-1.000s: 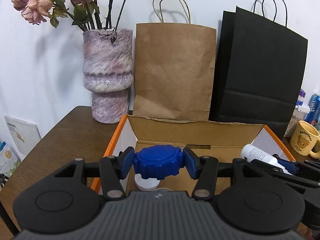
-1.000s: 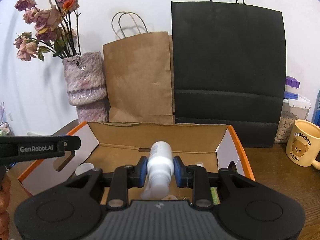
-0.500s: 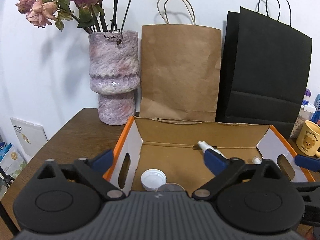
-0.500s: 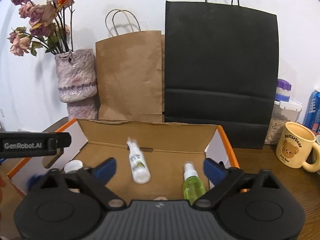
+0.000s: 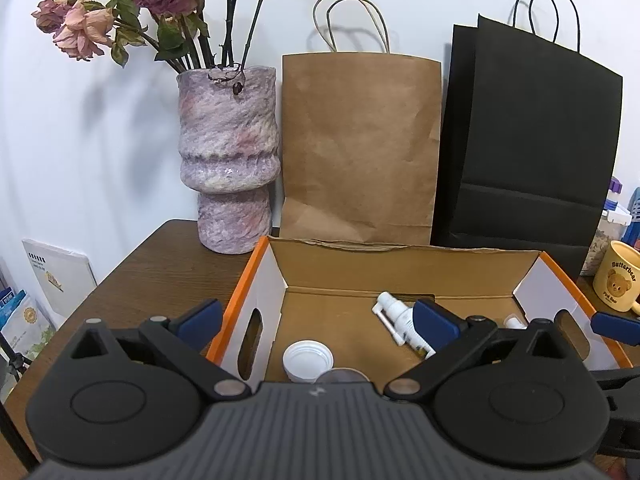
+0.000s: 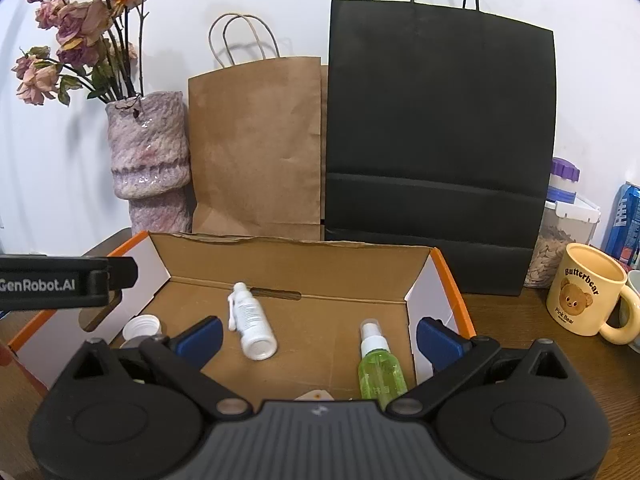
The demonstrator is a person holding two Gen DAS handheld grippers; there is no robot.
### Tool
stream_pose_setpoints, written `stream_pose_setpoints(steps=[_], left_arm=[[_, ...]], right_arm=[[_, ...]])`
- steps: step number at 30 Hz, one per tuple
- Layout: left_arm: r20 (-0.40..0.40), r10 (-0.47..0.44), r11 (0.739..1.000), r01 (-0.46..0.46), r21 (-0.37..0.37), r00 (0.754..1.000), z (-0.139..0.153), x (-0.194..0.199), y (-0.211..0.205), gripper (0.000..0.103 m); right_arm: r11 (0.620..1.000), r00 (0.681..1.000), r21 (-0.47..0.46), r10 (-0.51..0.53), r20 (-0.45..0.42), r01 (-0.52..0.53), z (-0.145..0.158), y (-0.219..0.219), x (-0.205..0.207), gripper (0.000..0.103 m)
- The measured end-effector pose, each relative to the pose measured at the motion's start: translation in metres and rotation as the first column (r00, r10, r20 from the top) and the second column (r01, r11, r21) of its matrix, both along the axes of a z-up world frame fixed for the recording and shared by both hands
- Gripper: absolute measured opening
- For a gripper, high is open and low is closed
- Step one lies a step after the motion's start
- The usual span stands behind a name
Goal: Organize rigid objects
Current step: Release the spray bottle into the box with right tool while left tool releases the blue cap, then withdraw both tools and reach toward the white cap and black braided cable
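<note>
An open cardboard box with orange edges (image 5: 404, 258) (image 6: 296, 252) sits on the wooden table. Inside lie a white spray bottle (image 6: 252, 324) (image 5: 400, 318), a green spray bottle (image 6: 378, 364) and a white cap (image 5: 307, 360) (image 6: 141, 327). My left gripper (image 5: 318, 322) is open and empty above the box's near left part. My right gripper (image 6: 318, 336) is open and empty above the box's near edge. The blue lid is not in view.
A purple vase with dried roses (image 5: 228, 156), a brown paper bag (image 5: 360, 148) and a black paper bag (image 5: 528, 152) stand behind the box. A yellow bear mug (image 6: 586, 290), a jar (image 6: 560, 216) and a blue can (image 6: 626, 220) stand at the right.
Both grippers opened. The left let go of the blue lid and the right let go of the white bottle, which now lies in the box. Both grippers drew back and up a little.
</note>
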State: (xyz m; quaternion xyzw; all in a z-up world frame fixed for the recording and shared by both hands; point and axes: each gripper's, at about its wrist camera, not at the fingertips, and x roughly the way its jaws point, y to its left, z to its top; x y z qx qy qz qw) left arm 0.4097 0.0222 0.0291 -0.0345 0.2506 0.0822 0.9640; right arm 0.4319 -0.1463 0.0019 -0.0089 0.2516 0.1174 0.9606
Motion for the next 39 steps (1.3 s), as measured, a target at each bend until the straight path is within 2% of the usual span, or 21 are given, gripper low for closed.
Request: stream_pose_setpoints(steps=[20,39], left_arm=[[0.040,-0.002,1.000,0.003,-0.025,0.999,0.014,-0.022,0.001,0.103],[0.068,-0.012,1.000,0.013,-0.013,0.998,0.023,-0.070,0.006,0.103]], right_arm=[[1.000,1.000,0.006,-0.011,0.018,0.011,0.005,-0.010,-0.014,0.103],[1.000,0.995,0.008,-0.012,0.098,0.011,0.023,-0.035,-0.067,0.103]])
